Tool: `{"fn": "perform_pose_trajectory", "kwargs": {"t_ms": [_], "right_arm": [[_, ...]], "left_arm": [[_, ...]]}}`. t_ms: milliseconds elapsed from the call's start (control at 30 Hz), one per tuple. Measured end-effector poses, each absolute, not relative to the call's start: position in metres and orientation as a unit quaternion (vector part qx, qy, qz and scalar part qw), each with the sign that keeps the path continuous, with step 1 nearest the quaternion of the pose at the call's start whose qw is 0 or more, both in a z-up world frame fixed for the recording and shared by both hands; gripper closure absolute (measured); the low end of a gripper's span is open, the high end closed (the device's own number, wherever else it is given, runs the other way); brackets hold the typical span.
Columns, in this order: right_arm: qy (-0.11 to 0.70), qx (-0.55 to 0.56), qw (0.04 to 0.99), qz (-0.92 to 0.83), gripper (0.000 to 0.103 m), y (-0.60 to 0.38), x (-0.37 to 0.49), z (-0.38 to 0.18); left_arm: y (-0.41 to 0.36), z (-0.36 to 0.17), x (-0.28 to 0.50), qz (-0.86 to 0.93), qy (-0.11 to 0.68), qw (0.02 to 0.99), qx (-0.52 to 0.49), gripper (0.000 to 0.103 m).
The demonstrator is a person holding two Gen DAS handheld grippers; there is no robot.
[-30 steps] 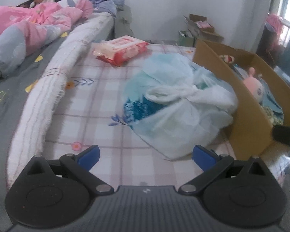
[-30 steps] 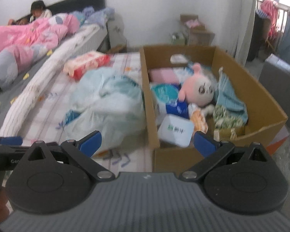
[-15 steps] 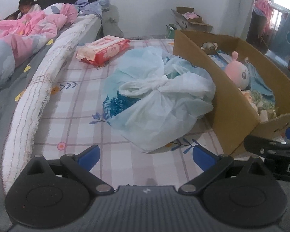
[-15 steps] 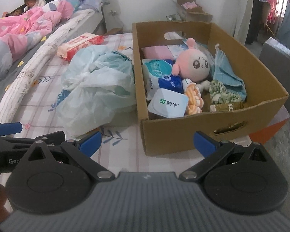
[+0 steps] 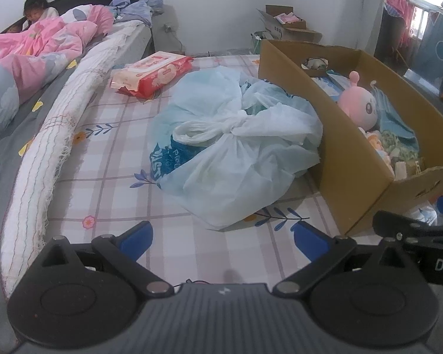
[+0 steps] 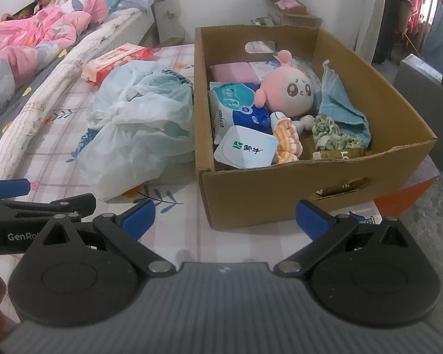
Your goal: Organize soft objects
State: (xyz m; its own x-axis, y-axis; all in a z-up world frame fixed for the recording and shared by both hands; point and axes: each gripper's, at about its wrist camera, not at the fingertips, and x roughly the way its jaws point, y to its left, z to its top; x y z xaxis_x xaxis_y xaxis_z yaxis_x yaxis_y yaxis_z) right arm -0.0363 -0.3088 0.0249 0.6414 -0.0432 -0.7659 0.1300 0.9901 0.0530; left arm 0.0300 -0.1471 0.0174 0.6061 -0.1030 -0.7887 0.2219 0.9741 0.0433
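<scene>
Two claws, both spread wide and holding nothing: left claw point(image 5: 223, 233) dead in line with the knotted plastic bag point(image 5: 236, 144), right claw point(image 6: 224, 215) facing the near wall of the cardboard box point(image 6: 280, 188). Bag straight ahead of the left claw on the checked bed sheet point(image 5: 103, 177), long axis running away and rightward, its far side pressed against the box wall, knot on top and reachable. Nearer by far to the left claw; from the right claw, ahead and off to the left. Red wipes pack point(image 5: 153, 73) farther beyond, left of centre. Bag contents veiled by translucent plastic, only blue print legible. Box floor under the pink plush point(image 6: 289, 91) hidden; far right corner cut off in the left view.
</scene>
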Motion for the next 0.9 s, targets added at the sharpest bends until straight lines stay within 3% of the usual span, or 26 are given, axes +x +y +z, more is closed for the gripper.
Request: {"fn": "perform_pose_trajectory", "kwargs": {"t_ms": [900], "right_arm": [[0.423,0.050,0.903,-0.060,0.001,-0.3090,-0.0442,0.0283]], "left_arm": [[-0.1491,0.0190,0.0258,-0.104,0.440,0.889,0.066,0.003]]}}
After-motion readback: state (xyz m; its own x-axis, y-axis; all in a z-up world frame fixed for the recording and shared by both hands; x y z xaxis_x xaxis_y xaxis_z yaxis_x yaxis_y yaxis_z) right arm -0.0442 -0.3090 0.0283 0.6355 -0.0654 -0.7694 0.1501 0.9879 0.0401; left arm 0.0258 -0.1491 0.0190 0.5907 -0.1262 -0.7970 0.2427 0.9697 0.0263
